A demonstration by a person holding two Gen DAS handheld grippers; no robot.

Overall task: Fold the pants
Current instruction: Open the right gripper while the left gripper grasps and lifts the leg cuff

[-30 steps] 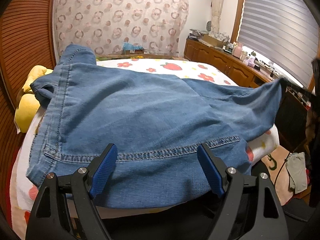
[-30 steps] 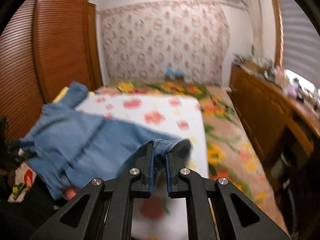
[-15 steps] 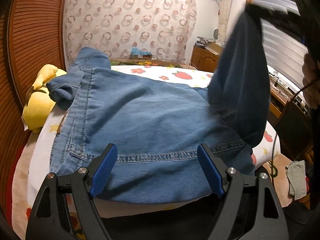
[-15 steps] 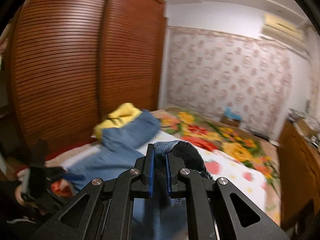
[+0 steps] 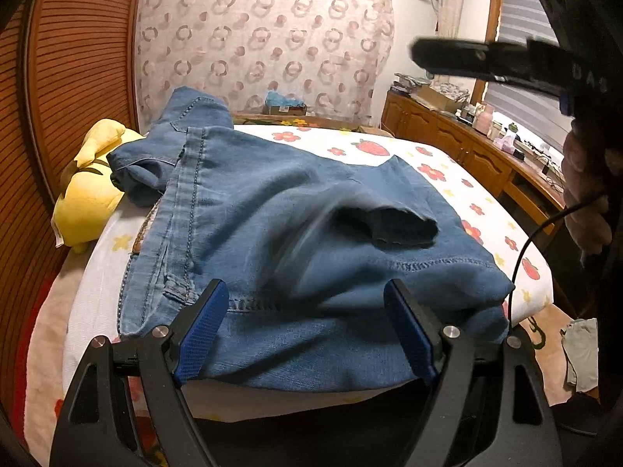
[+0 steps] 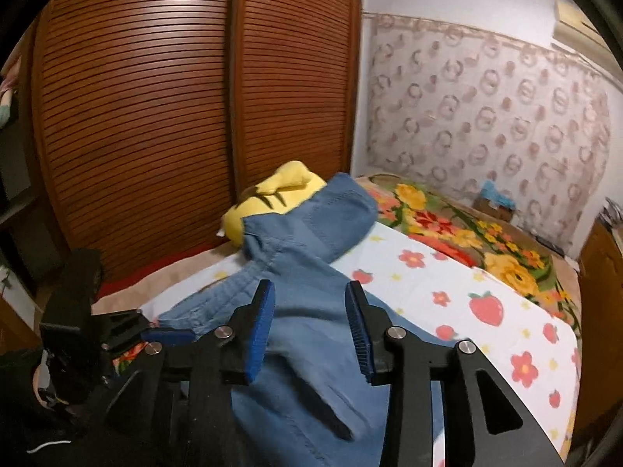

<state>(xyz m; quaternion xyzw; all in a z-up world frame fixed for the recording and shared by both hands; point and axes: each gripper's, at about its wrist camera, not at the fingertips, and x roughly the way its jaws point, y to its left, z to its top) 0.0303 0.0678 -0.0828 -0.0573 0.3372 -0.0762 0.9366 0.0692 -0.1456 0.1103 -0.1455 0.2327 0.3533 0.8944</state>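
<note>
Jaws: left gripper (image 5: 305,327) spread wide, empty, its tips over the near edge of the pants (image 5: 296,218); right gripper (image 6: 309,327) spread, empty, above the denim. Pants: on the bed (image 5: 447,171), one leg doubled over beyond the left jaws, hem rumpled. Risk: unpinned fold may slump or skew if the cloth is nudged.

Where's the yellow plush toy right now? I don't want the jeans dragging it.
In the left wrist view the yellow plush toy sits at the bed's far-left edge, against the slatted wardrobe, with the jeans' far end lying against it.
</note>
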